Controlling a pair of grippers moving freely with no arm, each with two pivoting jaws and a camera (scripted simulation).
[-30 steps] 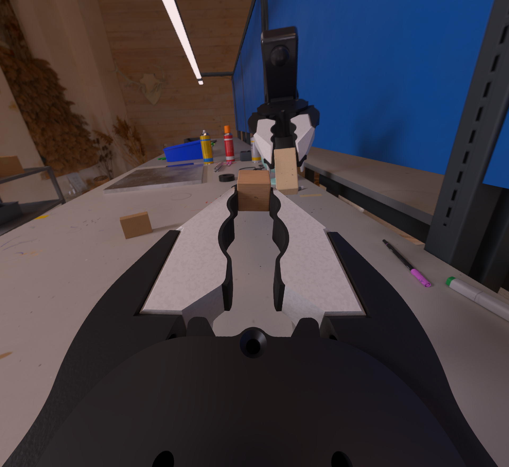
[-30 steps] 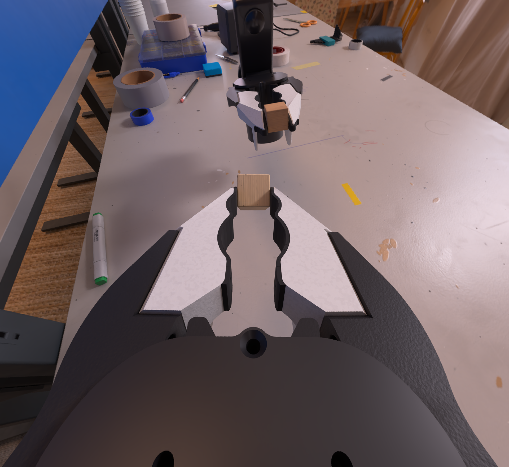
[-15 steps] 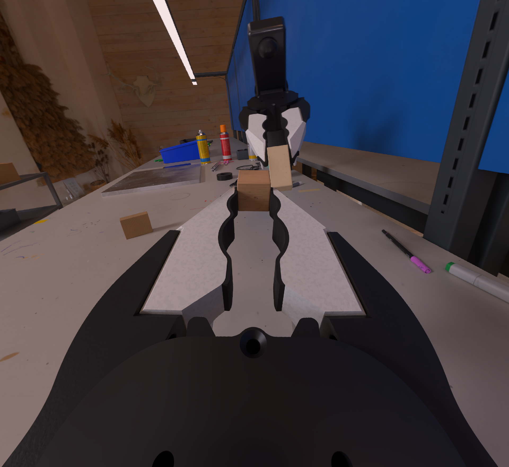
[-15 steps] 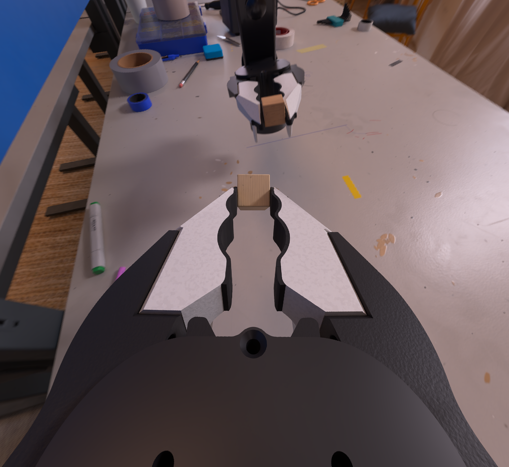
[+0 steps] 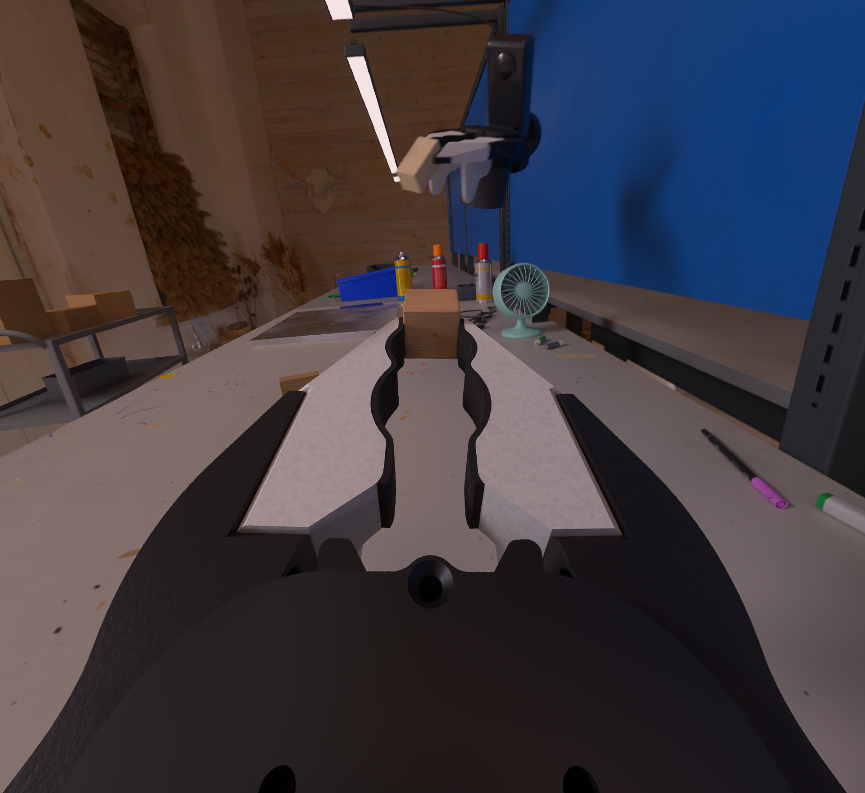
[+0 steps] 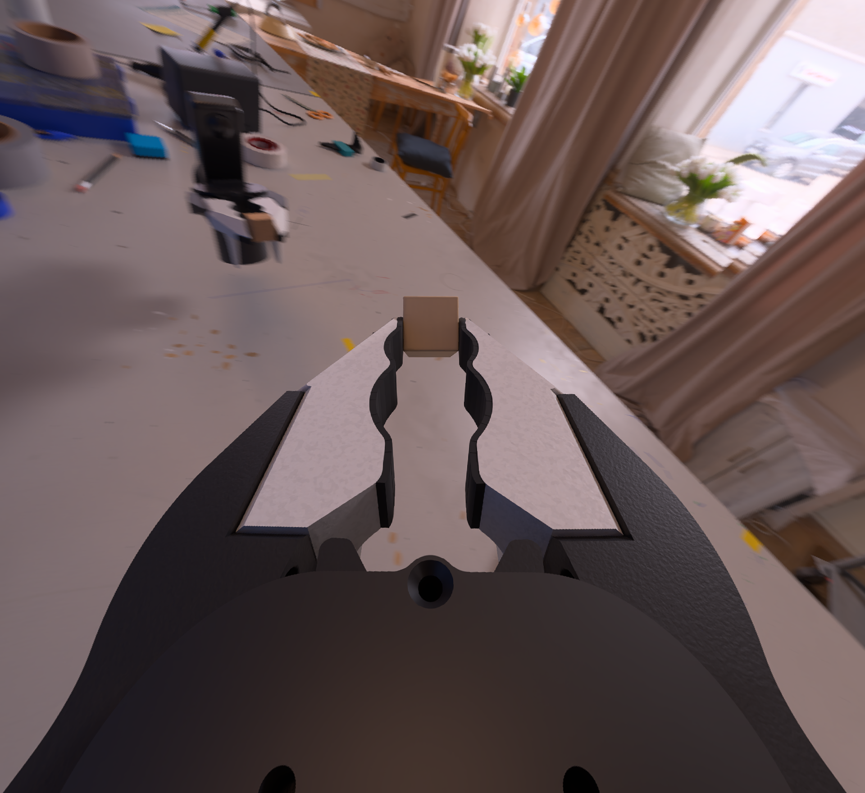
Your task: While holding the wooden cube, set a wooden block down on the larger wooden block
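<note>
The left gripper [image 5: 430,330] pinches the wooden cube [image 5: 430,326] at frame centre. The right gripper [image 6: 430,330], upper centre in the left view, pinches a paler wooden block [image 6: 430,325] high above the bench [image 5: 140,466]. The larger wooden block [image 5: 296,382] lies low at centre-left, nearer the left fingers [image 5: 327,433].

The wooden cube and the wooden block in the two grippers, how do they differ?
The wooden cube is a darker, reddish brown; the wooden block is paler. The cube looks equal-sided, the block elongated. The left gripper holds the cube level and low over the table; the right gripper holds the block tilted, high up. Both are clamped at fingertips.
</note>
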